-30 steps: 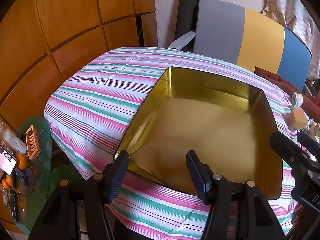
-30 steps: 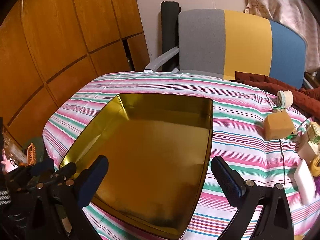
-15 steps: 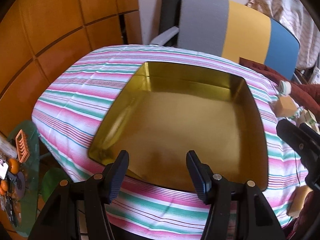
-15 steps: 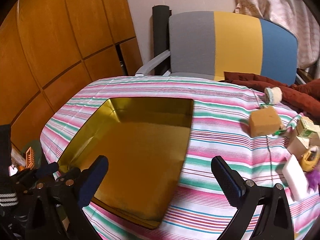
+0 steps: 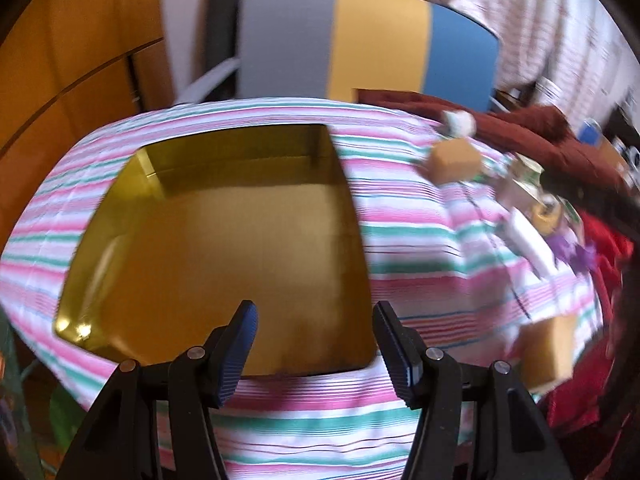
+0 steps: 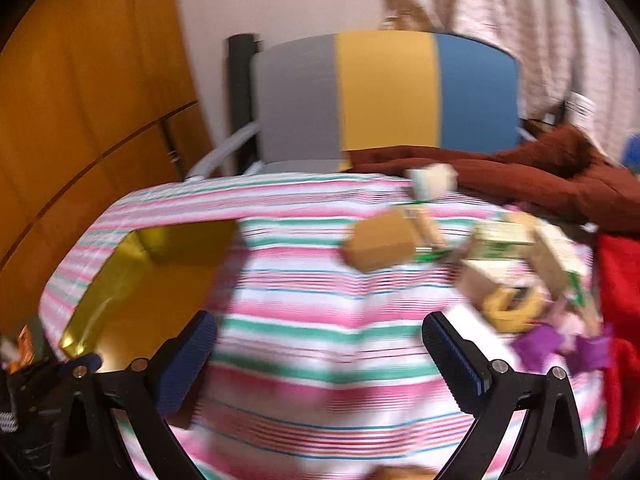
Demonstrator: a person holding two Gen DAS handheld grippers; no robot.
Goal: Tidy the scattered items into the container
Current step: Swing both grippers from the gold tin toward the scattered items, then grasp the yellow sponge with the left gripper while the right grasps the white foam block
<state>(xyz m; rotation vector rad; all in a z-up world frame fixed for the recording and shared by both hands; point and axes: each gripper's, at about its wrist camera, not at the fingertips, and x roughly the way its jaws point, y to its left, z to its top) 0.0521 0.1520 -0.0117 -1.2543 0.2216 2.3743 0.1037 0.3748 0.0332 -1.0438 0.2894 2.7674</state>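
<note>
— Both tongs, left [image 5: 314,344] and right [image 6: 318,354], gape with nothing between them?
— Yes. The gold tin [image 5: 224,248] sits on the striped surface [image 6: 320,320]; the tan block [image 6: 380,246] and small cartons [image 6: 504,240] lie scattered right of the tin.

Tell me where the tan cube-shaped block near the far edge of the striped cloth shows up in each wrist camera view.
Left wrist view: the tan block sits upper right, right of the gold tin.
Right wrist view: the tan block sits just right of centre, with the tin at far left.
Shared landmark: the grey, yellow and blue chair back behind the table.
</note>
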